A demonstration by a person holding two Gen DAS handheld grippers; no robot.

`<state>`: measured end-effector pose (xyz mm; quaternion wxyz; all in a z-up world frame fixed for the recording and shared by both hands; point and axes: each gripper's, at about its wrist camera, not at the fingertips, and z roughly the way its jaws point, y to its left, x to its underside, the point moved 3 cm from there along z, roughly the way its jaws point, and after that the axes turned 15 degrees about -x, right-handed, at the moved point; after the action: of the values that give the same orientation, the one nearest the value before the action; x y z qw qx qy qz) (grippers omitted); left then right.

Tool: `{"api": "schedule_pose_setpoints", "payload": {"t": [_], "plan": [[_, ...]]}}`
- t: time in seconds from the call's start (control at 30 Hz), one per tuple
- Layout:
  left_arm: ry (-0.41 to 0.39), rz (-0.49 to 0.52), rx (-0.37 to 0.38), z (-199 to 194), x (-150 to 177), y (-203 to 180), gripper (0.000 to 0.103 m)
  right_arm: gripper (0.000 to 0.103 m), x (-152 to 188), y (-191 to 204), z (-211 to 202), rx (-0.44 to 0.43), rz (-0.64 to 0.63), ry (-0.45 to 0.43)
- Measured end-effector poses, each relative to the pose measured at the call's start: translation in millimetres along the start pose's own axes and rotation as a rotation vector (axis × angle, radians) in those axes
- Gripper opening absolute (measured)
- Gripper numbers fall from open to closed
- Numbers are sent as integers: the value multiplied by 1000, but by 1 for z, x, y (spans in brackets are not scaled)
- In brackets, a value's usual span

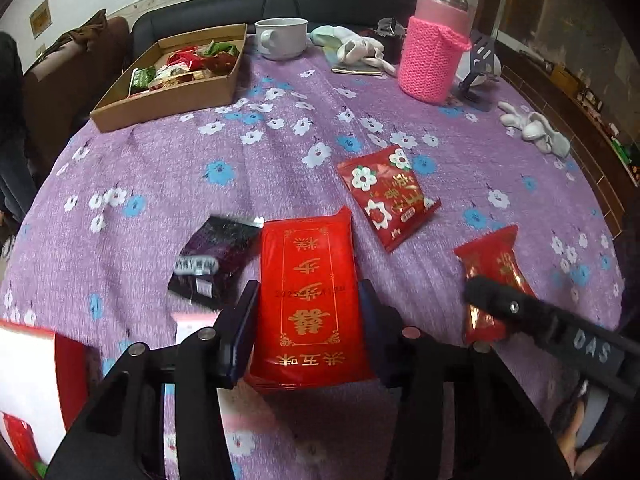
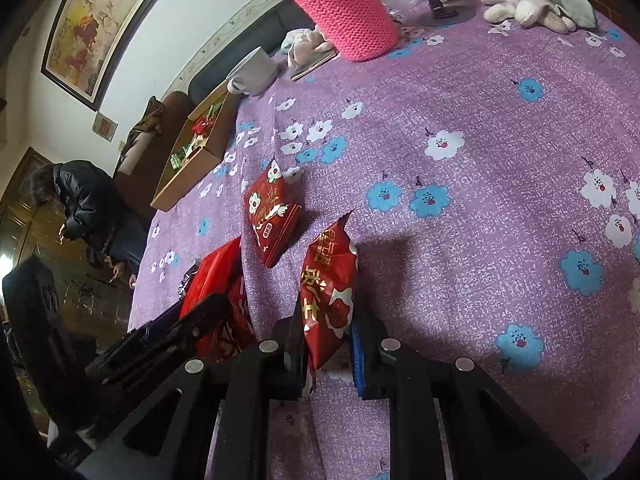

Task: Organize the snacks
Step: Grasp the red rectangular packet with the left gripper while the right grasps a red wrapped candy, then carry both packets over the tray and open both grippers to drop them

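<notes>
Left gripper pinches a flat red packet across its width, low over the purple flowered tablecloth; right gripper pinches a smaller red snack packet on edge. Both pickups look made, so the next move is probably to lift and carry them to the cardboard box of snacks at the far left. Both grippers slant steeply down; one flowered packet and a dark packet lie loose nearby
</notes>
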<state>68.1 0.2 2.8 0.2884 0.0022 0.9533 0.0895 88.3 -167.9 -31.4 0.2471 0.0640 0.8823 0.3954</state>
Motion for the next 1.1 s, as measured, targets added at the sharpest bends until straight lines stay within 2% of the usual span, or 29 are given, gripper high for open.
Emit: {"api": "schedule_pose_setpoints", "payload": {"t": [0.2, 0.4, 0.5, 0.63, 0.77, 0.93, 1.1], "plan": [[-23, -33, 43, -28, 29, 17, 45, 17, -1, 6, -1, -68, -11, -2], [-112, -45, 57, -79, 69, 41, 45, 17, -3, 12, -4, -180, -8, -10], [-149, -72, 42, -104, 88, 61, 45, 17, -1, 20, -5, -202, -39, -21], [-223, -111, -41, -133, 110, 93, 45, 17, 2, 37, -11, -239, -113, -55], [-310, -141, -159, -159, 134, 130, 45, 17, 10, 63, -23, -283, -249, -124], [-343, -198, -253, -172, 159, 178, 45, 17, 24, 87, -31, -321, -381, -178], [-357, -255, -315, -177, 182, 214, 45, 17, 29, 85, -27, -274, -387, -182]]}}
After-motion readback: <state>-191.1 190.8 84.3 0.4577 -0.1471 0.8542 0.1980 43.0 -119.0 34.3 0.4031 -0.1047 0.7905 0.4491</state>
